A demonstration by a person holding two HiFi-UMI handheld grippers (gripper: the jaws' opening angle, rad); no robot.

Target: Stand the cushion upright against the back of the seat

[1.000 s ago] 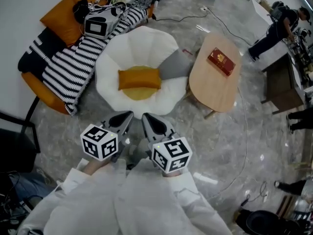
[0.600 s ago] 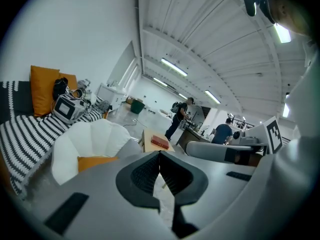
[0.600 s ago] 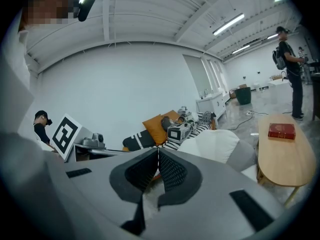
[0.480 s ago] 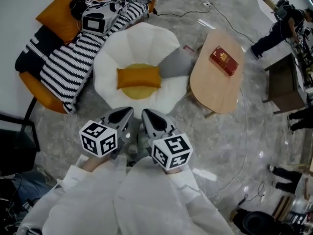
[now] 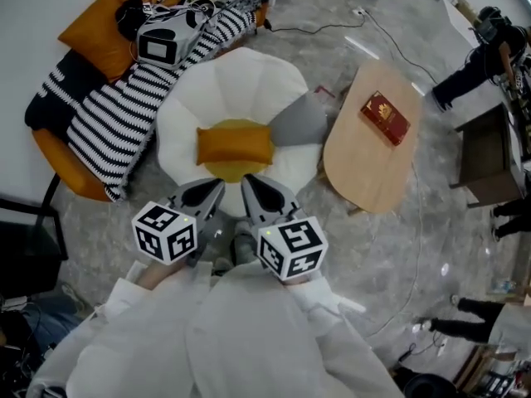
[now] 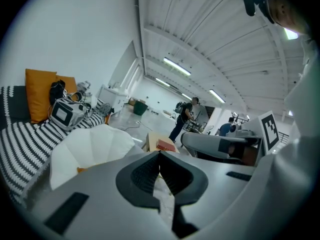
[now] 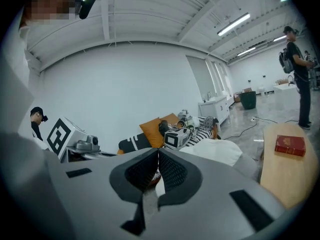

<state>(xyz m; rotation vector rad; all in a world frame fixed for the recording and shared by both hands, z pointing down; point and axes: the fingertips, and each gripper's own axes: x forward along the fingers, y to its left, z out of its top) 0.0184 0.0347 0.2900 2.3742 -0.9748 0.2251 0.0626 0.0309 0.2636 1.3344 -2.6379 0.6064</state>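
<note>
An orange cushion (image 5: 235, 145) lies flat in the hollow of a white petal-shaped seat (image 5: 249, 81). My left gripper (image 5: 217, 188) and right gripper (image 5: 246, 185) hover side by side at the seat's near edge, just short of the cushion. Both are shut with nothing between the jaws. In the left gripper view the shut tips (image 6: 160, 152) point over the white seat (image 6: 95, 146), and a sliver of the cushion (image 6: 80, 170) shows. The right gripper view has its shut tips (image 7: 158, 151) aimed at the seat (image 7: 216, 151).
A black-and-white striped blanket (image 5: 116, 110) covers an orange sofa (image 5: 58, 152) at the left, with a grey device (image 5: 162, 44) on it. A wooden table (image 5: 373, 152) with a red book (image 5: 388, 118) stands right of the seat. A grey pad (image 5: 294, 123) lies between them. A person (image 5: 477, 56) stands far right.
Both grippers have moved forward together toward the seat, which now lies closer under their tips. The cushion has not moved.
</note>
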